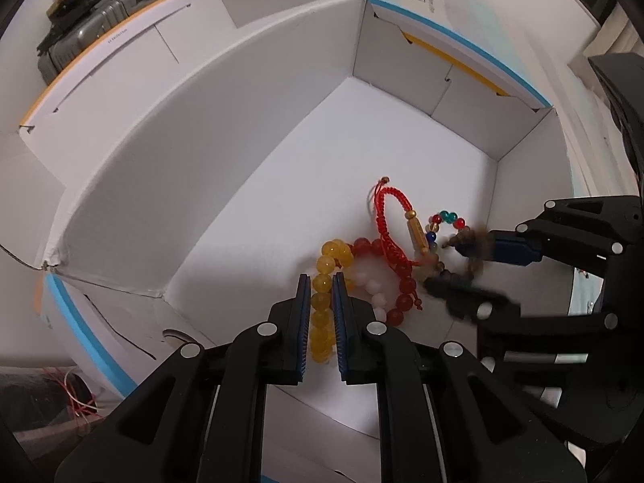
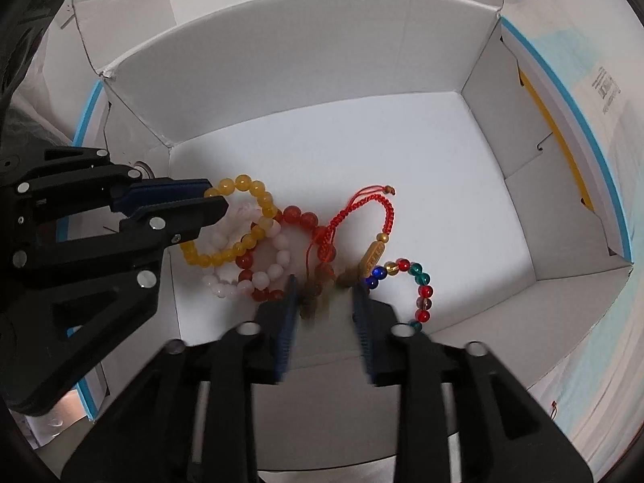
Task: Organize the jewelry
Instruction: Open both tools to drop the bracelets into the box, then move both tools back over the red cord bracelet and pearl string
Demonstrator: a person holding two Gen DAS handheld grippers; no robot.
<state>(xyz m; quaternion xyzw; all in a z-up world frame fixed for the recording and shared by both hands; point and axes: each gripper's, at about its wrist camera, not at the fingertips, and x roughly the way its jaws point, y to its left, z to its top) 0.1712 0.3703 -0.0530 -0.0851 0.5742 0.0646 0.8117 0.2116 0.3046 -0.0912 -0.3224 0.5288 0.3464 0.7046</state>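
Observation:
Several bracelets lie in a heap on the floor of a white cardboard box (image 1: 249, 129) (image 2: 306, 80). My left gripper (image 1: 322, 281) (image 2: 215, 197) is shut on the yellow bead bracelet (image 1: 322, 314) (image 2: 257, 201). Beside it lie a pink-white bead bracelet (image 2: 261, 277), a red bead bracelet (image 1: 404, 294) (image 2: 298, 215), a red braided cord bracelet (image 1: 392, 217) (image 2: 362, 209) with a gold tube, and a multicolour bead bracelet (image 1: 446, 217) (image 2: 422, 281). My right gripper (image 2: 326, 294) (image 1: 463, 265) is blurred, its jaws apart around a brown bead bracelet (image 2: 312, 302) (image 1: 469, 247).
The box flaps stand open, with blue and yellow edging (image 1: 463, 44) (image 2: 563, 92). The back half of the box floor (image 2: 362, 141) is bare. Grey cases (image 1: 92, 20) sit outside at the upper left in the left wrist view.

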